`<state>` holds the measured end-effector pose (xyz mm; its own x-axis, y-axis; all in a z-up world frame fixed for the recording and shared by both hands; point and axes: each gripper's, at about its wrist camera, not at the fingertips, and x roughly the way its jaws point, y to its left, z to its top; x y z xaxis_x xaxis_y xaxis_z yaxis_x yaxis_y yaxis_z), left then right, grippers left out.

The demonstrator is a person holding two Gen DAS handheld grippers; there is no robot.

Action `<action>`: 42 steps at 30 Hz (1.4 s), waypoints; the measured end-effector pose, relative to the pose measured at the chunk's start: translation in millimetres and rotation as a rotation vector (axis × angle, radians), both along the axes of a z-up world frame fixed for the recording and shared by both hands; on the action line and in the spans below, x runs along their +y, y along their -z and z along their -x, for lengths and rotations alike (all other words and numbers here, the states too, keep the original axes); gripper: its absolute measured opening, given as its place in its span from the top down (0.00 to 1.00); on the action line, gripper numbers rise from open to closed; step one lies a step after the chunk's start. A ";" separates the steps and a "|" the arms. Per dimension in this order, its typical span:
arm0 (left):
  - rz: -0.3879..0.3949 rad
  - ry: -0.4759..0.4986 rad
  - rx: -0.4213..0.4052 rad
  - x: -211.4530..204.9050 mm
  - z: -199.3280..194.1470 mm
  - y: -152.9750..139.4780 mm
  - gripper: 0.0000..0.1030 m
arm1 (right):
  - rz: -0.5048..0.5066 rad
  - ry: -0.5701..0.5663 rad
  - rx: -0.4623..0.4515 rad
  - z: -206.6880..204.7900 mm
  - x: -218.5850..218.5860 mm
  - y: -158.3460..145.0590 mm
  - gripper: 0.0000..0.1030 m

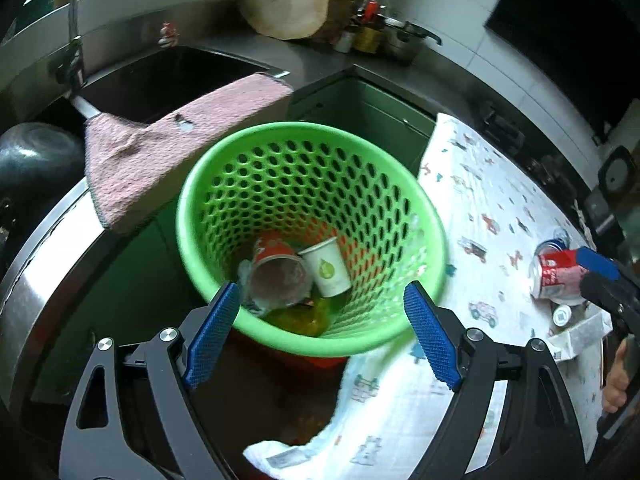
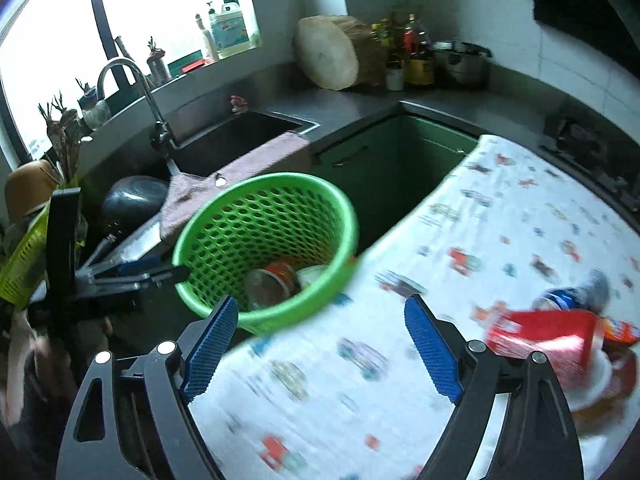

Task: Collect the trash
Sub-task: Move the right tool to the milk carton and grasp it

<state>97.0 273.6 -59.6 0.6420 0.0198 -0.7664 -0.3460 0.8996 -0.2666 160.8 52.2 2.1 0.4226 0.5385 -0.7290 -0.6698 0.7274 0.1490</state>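
While tipped rimward, white paper cup (image 1: pixel 328 268) in green basket (image 1: pixel 192 216); both jaws released.

- Left wrist view: looks steeply down, close above the green basket (image 1: pixel 312 236), its mouth filling mid-frame.
- Right wrist view: same downward tilt, set further right over the printed cloth (image 2: pixel 460 280); basket (image 2: pixel 264 248) at near left.
- Shared: basket, cloth, sink (image 1: pixel 160 76), round chopping block (image 2: pixel 328 52).
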 end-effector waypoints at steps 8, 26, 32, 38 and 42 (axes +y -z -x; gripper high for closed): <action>-0.014 0.061 -0.009 -37.5 -11.1 -9.0 0.19 | 0.060 0.080 -0.025 7.5 -75.6 -4.5 0.17; -0.055 0.157 0.004 -103.0 -28.9 -17.3 0.17 | 0.140 0.133 0.018 5.1 -171.6 18.8 0.14; -0.060 0.165 0.018 -110.3 -31.6 -15.1 0.17 | 0.136 0.130 -0.005 1.3 -168.4 18.3 0.14; -0.063 0.169 0.022 -112.3 -32.9 -14.9 0.17 | 0.119 0.132 0.018 0.5 -173.0 23.2 0.14; -0.059 0.174 0.028 -113.3 -35.1 -12.4 0.17 | 0.115 0.120 0.009 19.5 -178.9 20.6 0.14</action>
